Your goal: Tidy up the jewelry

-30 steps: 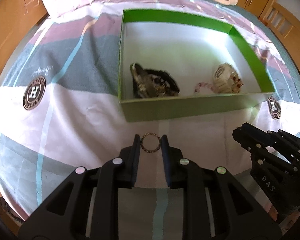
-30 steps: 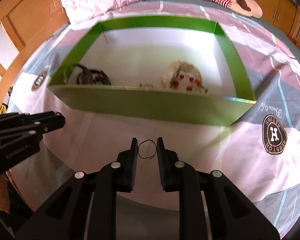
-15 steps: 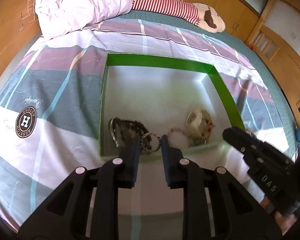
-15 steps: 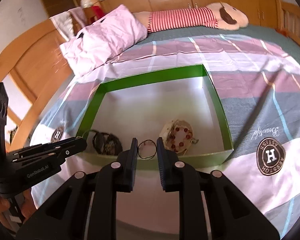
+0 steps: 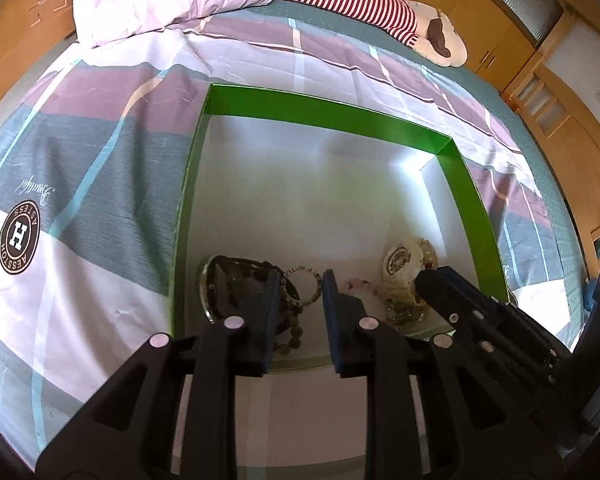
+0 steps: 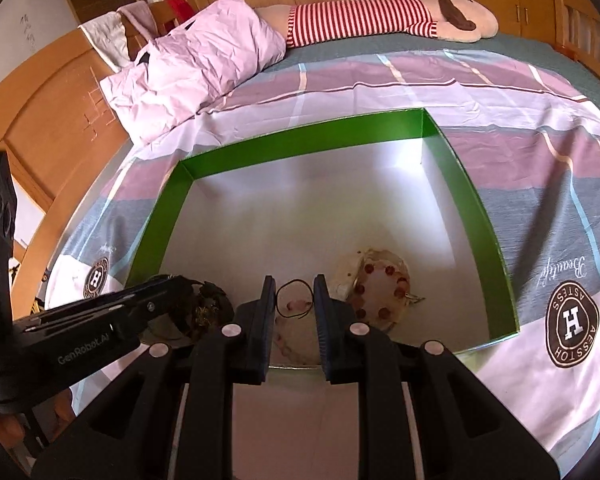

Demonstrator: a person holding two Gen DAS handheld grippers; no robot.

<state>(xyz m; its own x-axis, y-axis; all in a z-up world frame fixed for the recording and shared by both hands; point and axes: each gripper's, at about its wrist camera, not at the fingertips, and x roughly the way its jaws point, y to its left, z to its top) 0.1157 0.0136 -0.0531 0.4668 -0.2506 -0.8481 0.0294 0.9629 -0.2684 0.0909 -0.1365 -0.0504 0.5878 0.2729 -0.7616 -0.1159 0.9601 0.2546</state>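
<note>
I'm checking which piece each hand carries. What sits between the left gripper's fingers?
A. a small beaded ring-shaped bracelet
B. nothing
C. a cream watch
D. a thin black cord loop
A: in the left wrist view, the small beaded ring-shaped bracelet spans the gap of the left gripper, above the green-walled box.

Glossy green cardboard box (image 5: 328, 110) on smooth printed cotton bedsheet (image 5: 100, 152)

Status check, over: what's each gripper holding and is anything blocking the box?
Left gripper shut on beaded ring. Right gripper shut on thin black loop. Both over green box, near edge. Nothing in the way.
</note>
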